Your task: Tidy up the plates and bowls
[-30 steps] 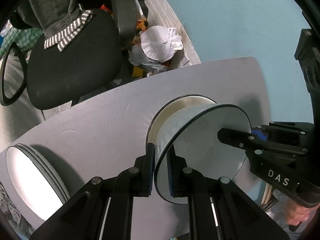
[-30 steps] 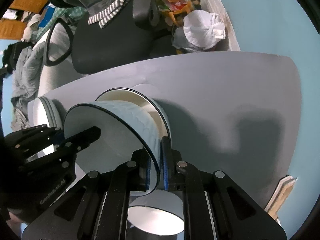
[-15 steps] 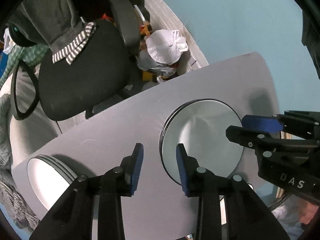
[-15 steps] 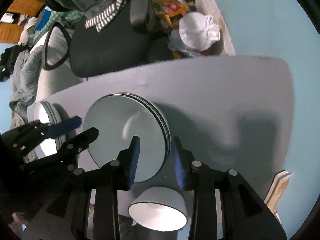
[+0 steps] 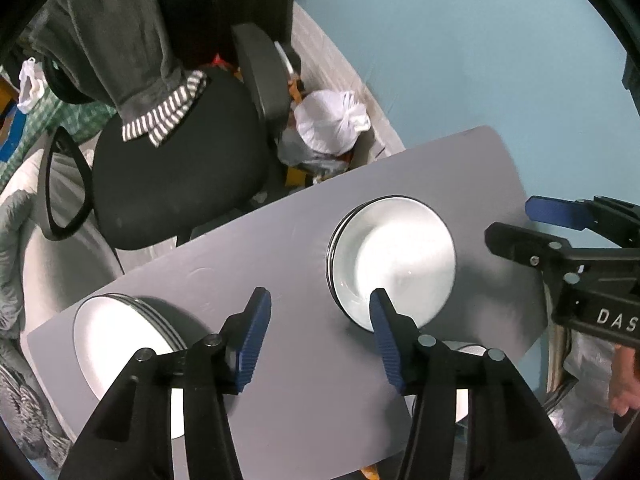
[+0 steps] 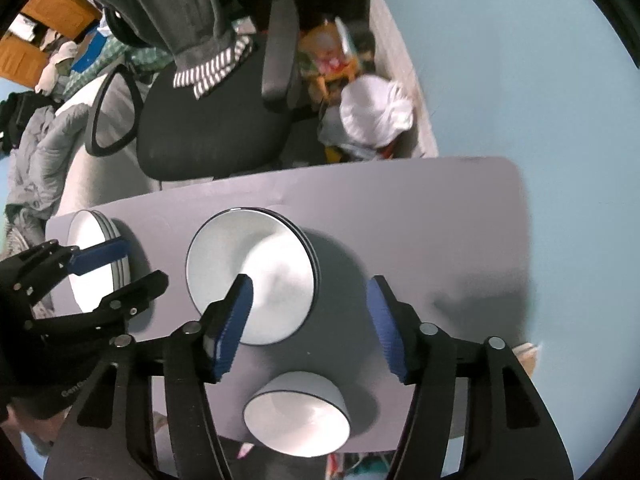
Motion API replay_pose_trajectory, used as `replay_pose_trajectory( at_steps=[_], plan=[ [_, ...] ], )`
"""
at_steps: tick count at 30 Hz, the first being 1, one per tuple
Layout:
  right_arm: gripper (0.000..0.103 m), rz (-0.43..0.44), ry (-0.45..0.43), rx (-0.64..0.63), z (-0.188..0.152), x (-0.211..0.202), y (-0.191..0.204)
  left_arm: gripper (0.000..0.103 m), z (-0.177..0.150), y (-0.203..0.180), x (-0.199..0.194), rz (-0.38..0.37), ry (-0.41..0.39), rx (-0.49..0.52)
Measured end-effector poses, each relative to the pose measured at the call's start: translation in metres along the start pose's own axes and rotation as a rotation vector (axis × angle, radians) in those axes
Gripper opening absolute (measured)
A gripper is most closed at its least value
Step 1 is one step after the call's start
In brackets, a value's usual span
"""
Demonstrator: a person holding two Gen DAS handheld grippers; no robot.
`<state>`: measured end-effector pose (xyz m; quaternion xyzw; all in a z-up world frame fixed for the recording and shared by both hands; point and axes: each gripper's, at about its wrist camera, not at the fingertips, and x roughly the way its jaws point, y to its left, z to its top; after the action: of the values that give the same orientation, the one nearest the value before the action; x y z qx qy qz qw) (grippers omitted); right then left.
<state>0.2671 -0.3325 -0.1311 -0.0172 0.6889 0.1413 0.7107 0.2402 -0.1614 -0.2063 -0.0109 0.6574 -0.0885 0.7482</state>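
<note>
White plates: the centre plate stack lies flat on the grey desk, dark-rimmed, several plates deep, nothing touching it.
Second stack: another plate stack sits at the desk's left end, well apart from the centre one.
Bowl: a single white bowl stands upright at the near edge of the desk, just near-side of the centre stack, on its own.
Left claw: jaws have just been opening and stand apart, nothing between the blue pads; it hangs above the desk, pointing down, near the left edge of the centre stack.
Right claw: jaws likewise just opened, holding nothing, above the centre stack's right side.
Step in hand: by my reading, a plate is set onto the centre stack and both claws are clear of it.
Next move: likely the lone bowl; it calls for one claw to come down over the rim at the near edge and close on the wall without tipping it off the desk.
Surroundings: a black office chair and a tied white bag lie beyond the far edge.
</note>
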Motion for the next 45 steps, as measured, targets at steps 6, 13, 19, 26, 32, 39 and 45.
replay_pose_trajectory(
  at_steps=[6, 13, 19, 26, 32, 39, 45],
  plan=[
    [0.065, -0.048, -0.093, -0.003, -0.016, -0.036, 0.007, 0.056, -0.014, 0.002, -0.036, -0.026, -0.082, -0.015],
    [0.068, -0.083, -0.172, 0.006, -0.039, -0.069, 0.019, 0.057, -0.032, -0.006, -0.077, -0.045, -0.175, 0.014],
    [0.074, -0.105, -0.228, 0.022, -0.056, -0.087, 0.029, 0.067, -0.049, -0.010, -0.102, -0.058, -0.240, 0.032],
    [0.074, -0.100, -0.267, 0.084, -0.078, -0.102, 0.034, 0.070, -0.070, -0.013, -0.114, -0.054, -0.261, 0.078],
    [0.074, -0.099, -0.286, 0.126, -0.096, -0.109, 0.035, 0.076, -0.087, -0.020, -0.122, -0.059, -0.275, 0.119],
    [0.074, -0.119, -0.297, 0.170, -0.122, -0.117, 0.034, 0.080, -0.105, -0.032, -0.131, -0.075, -0.311, 0.183],
    [0.074, -0.141, -0.302, 0.215, -0.141, -0.120, 0.026, 0.080, -0.116, -0.037, -0.130, -0.104, -0.295, 0.184]
  ],
)
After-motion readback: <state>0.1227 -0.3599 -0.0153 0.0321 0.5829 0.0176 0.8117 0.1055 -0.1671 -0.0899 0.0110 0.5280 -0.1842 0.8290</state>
